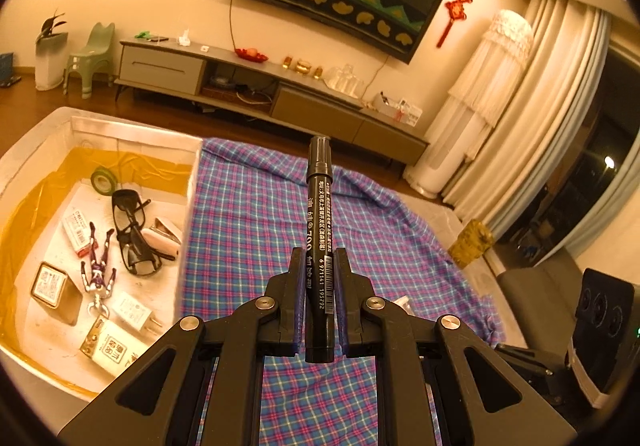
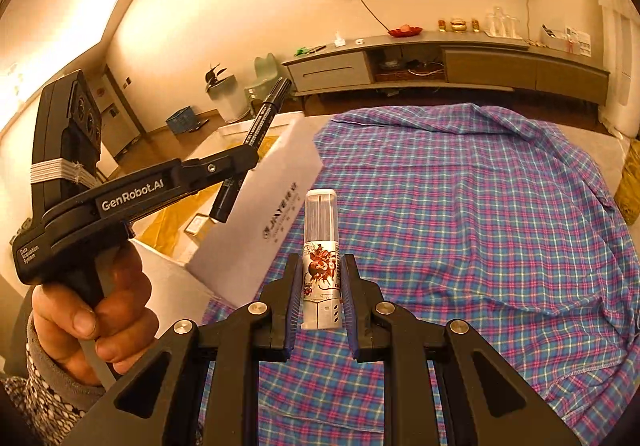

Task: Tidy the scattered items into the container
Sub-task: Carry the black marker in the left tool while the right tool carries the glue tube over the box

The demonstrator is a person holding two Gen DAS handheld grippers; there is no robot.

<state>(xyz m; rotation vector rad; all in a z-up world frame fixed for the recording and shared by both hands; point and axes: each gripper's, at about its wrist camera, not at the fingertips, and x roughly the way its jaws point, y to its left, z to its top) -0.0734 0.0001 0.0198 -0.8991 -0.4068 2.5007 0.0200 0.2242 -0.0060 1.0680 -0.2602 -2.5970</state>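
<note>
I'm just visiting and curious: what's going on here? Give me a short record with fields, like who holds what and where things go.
left gripper: shut on a black marker pen, held above the cloth
right gripper: shut on a small white tube with a clear cap
container: white box with yellow lining, beside the cloth
already in container: glasses, toy figure, tape roll, small boxes
surface: checked cloth

Small tube (image 2: 321, 258) between tool (image 2: 321, 266) pads
</note>
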